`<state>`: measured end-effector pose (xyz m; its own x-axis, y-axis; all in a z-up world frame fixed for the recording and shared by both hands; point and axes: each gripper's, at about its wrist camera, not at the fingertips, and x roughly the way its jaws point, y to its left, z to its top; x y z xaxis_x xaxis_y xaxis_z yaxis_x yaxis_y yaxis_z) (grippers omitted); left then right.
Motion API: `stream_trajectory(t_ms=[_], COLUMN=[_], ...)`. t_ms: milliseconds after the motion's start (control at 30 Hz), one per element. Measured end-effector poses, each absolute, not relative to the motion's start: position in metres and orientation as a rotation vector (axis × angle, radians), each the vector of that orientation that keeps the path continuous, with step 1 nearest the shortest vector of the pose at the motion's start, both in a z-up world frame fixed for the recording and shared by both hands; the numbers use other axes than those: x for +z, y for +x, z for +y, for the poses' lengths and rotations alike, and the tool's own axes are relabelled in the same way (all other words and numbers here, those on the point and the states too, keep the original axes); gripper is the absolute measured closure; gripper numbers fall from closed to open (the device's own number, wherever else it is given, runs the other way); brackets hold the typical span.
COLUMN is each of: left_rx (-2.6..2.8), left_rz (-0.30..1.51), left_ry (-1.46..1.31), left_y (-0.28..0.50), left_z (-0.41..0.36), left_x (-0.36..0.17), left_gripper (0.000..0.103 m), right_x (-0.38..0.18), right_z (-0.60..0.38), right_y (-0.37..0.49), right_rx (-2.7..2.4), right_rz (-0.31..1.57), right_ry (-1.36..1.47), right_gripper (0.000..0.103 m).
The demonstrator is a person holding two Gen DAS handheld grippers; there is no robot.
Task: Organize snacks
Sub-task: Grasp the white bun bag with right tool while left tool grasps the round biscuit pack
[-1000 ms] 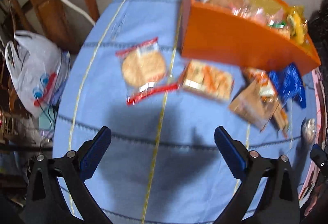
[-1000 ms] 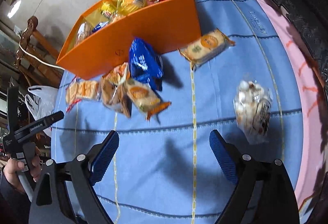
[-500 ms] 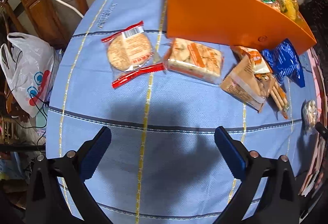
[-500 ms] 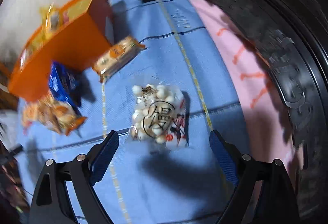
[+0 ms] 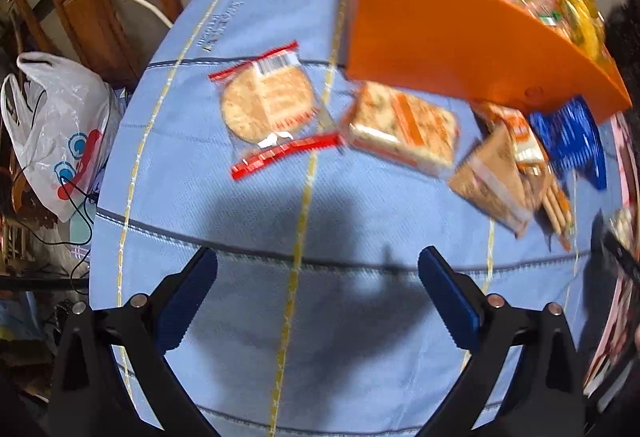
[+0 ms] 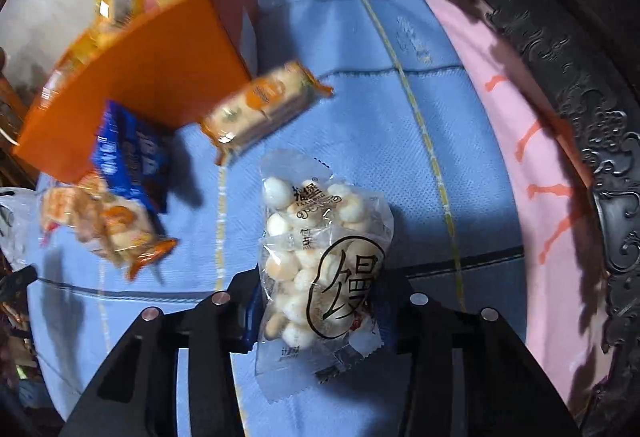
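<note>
My right gripper [image 6: 320, 301] is shut on a clear bag of small white round biscuits [image 6: 320, 249], held over the blue cloth. The orange box [image 6: 132, 77] with several snacks inside stands at the far left; in the left wrist view the orange box [image 5: 460, 49] is at the top right. My left gripper [image 5: 316, 285] is open and empty above the cloth. Ahead of it lie a round cracker pack with red ends [image 5: 272, 105] and an orange cracker pack [image 5: 404, 129].
A brown snack pack [image 5: 496, 181] and a blue packet [image 5: 568, 141] lie near the box. Another cracker pack [image 6: 264, 105] and a blue packet [image 6: 128, 157] show in the right wrist view. A white plastic bag [image 5: 56, 133] hangs left of the table. Dark carved furniture [image 6: 580, 117] borders the right.
My right gripper has moved onto the bag of white biscuits and closed on it. The left gripper stays open and has shifted slightly over the cloth.
</note>
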<state>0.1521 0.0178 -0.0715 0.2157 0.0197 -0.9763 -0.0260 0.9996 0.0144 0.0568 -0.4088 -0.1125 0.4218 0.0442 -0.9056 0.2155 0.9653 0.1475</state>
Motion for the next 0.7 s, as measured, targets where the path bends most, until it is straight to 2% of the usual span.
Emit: stream_trajectory(t_ms=[233,567,633,667,700], left_rx=[0.102,0.228,0.235,0.231,0.243], left_rz=[1.318,1.401,1.424,1.440,1.429], left_ry=[-0.056,-0.242,-0.259,-0.259,-0.234], left_y=[0.196,0.254,0.262,0.264,0.266], left_z=[0.046,0.074,0.072,0.071,0.068], left_x=[-0.073,-0.106,-0.115,-0.120,-0.119], left_gripper=[0.004,0.005,0.020,0.031,0.033], right_x=[-0.097,-0.102,-0.100,-0.100,-0.099], right_z=[-0.378,-0.347,-0.345,-0.345,-0.344], right_y=[0.042,0.056,0.058,0.059,0.060], right_rx=[0.044,0.110,0.113,0.115,0.117], right_rz=[1.144,1.170,1.168,1.168,1.170], right_ry=[0.263,0.234,0.227,0.224,0.219], right_gripper=[0.058,0.058,0.058,0.058,0.058])
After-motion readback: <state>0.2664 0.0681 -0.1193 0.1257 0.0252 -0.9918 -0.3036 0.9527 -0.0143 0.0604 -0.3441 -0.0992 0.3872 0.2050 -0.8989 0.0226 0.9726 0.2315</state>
